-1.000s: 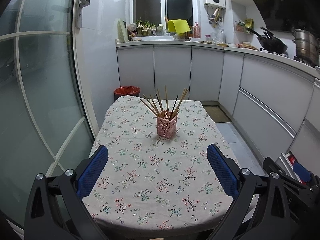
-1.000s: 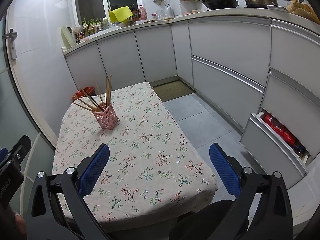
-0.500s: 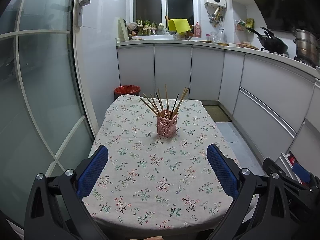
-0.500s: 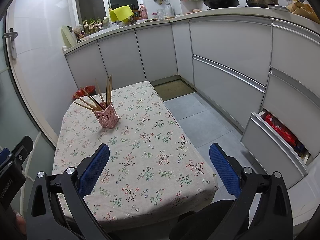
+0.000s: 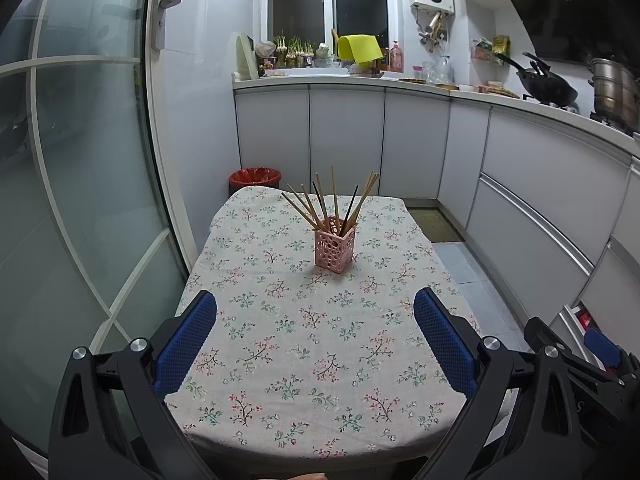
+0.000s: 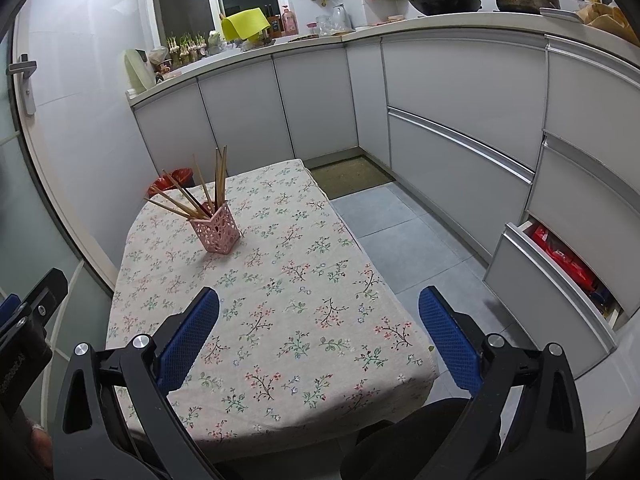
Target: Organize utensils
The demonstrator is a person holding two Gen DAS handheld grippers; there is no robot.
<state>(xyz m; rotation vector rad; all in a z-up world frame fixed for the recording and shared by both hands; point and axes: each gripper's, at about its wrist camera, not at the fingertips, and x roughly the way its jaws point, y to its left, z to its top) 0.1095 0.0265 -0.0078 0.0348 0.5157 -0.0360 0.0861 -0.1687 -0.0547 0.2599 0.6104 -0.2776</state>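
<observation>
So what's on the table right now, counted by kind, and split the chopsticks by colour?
Pink holder: 1
Dark chopsticks: 2
Light wooden chopsticks: about 7; they overlap, so the count is not exact
Total: about 10, all chopsticks standing in the holder on the floral table.

The tabletop wears a pale cloth printed with small floral sprigs in green, red and dark stems. The holder is pink, pierced with a pattern of round holes. Most chopsticks in it are tan wood; a few are black. The left tool and the right tool have blue meshed pads on black frames. The bin is red, the cabinets white, the hanging cloth yellow.
</observation>
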